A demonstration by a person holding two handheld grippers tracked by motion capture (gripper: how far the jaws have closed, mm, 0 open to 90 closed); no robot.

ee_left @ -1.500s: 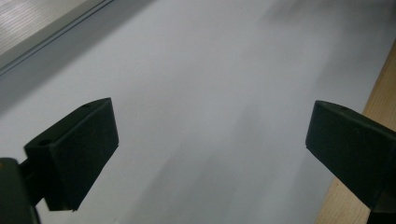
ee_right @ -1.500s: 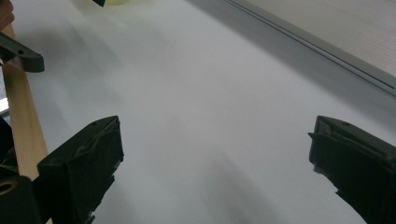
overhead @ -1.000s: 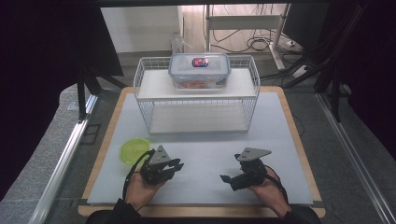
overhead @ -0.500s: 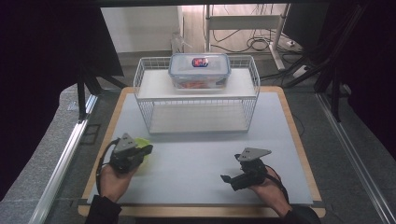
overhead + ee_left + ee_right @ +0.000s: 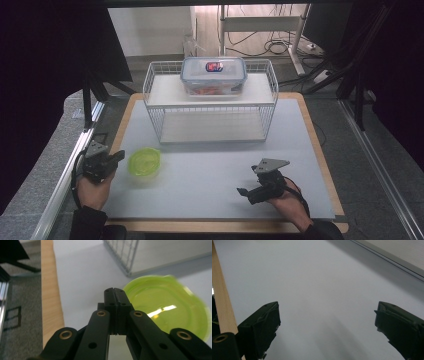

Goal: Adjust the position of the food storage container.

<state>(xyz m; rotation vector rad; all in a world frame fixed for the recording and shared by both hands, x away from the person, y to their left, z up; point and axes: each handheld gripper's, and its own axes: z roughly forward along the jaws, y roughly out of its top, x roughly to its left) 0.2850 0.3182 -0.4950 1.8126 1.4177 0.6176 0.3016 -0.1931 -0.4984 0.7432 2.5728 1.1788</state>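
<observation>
Here, left claw closed, empty — beside green bowl.

The left claw swung left past the green bowl, jaws closing.

A green bowl and wire rack stand on the table.

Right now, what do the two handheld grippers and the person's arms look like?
Both are black. The left gripper has two flat black jaws on linked arms with brass-coloured pivot rings. The right gripper has chunky black jaw blocks. Each carries a grey three-cornered plate on top and trails a black cable looping back by the hand. The person wears dark sleeves down to the wrists.
</observation>
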